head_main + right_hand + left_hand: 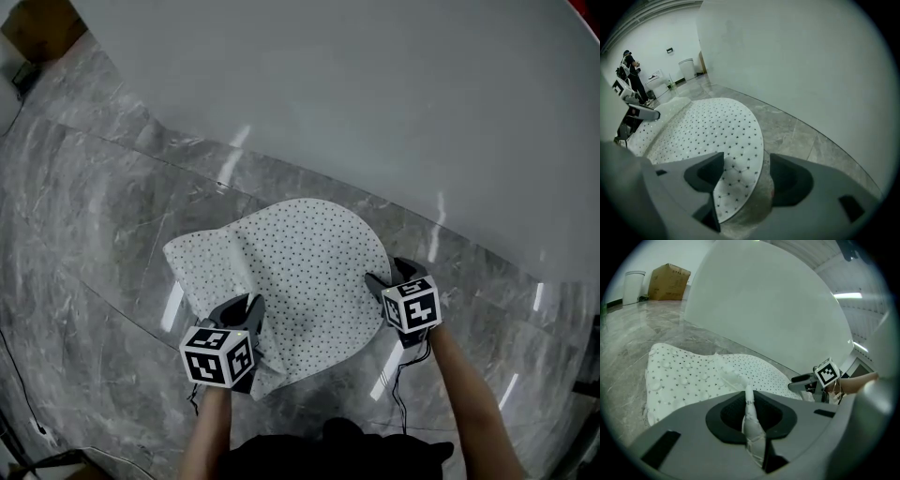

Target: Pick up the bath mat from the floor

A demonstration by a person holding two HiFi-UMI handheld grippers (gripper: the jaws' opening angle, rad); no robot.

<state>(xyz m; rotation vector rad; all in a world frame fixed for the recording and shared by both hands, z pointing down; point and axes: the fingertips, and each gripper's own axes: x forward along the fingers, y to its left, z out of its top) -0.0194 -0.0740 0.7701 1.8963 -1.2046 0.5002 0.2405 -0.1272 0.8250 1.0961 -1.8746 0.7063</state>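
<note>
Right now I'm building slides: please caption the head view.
Left gripper pinches a raised fold of the dotted bath mat; right gripper stands open at its edge.

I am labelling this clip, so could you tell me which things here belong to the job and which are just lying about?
Belongs to the job:
bath mat, one side bunched up
left gripper, shut on a fold of it
right gripper, open round its edge

Just lying about:
cardboard box
white bin
white tub
</note>
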